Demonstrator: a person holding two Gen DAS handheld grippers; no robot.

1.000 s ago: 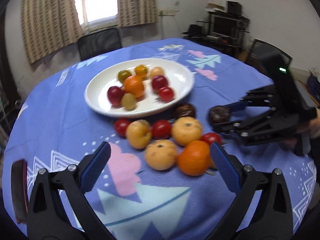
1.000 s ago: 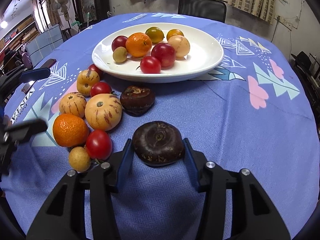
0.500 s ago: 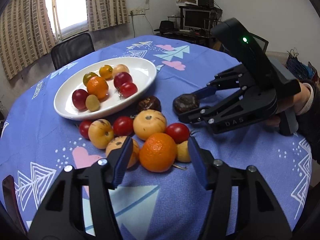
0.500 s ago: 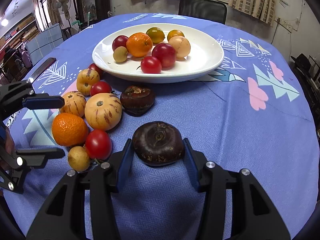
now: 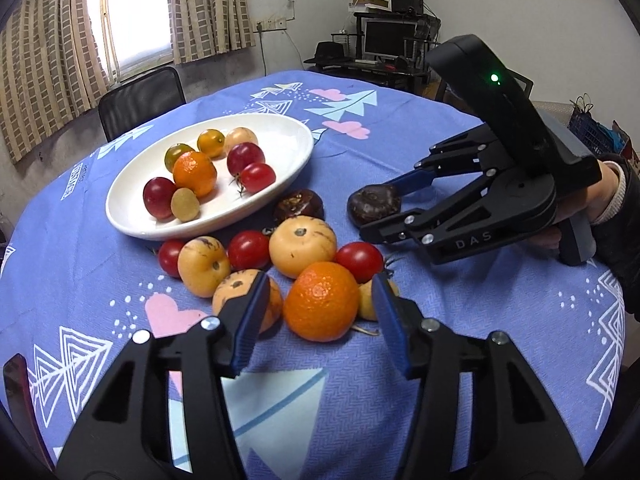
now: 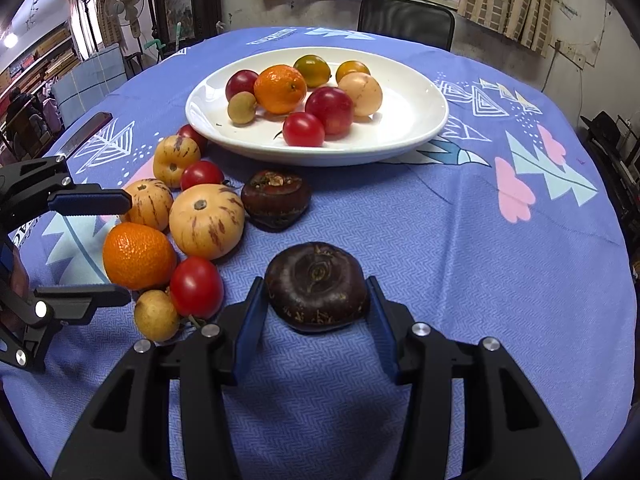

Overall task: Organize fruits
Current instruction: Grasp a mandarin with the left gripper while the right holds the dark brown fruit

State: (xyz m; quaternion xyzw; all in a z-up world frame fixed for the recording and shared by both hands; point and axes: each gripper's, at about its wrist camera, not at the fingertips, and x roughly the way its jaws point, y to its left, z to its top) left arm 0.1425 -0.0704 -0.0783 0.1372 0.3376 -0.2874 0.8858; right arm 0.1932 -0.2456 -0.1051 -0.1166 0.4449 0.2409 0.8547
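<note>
Fruits lie in two groups, some already on the white plate (image 5: 280,148) and a loose cluster on the tabletop (image 5: 460,320) just in front of it, which suggests the plate is where they are being gathered. In the left wrist view the left tool (image 5: 316,312) has its jaws spread either side of the orange (image 5: 322,302) at the near edge of the cluster, apart from its skin and gripping nothing, lined up as if to take that fruit. Across the cloth the right tool (image 5: 386,210), held by a hand (image 5: 600,196), reaches in from the side with a dark brown fruit (image 5: 372,204) between its fingers

In the right wrist view the dark brown fruit (image 6: 316,286) sits between the blue pads (image 6: 250,328) of the right tool (image 6: 316,330), low over the cloth; the jaws are narrowed to its width and seem to touch both flanks. A second dark fruit (image 6: 276,198) rests just short of the plate (image 6: 420,120)
</note>
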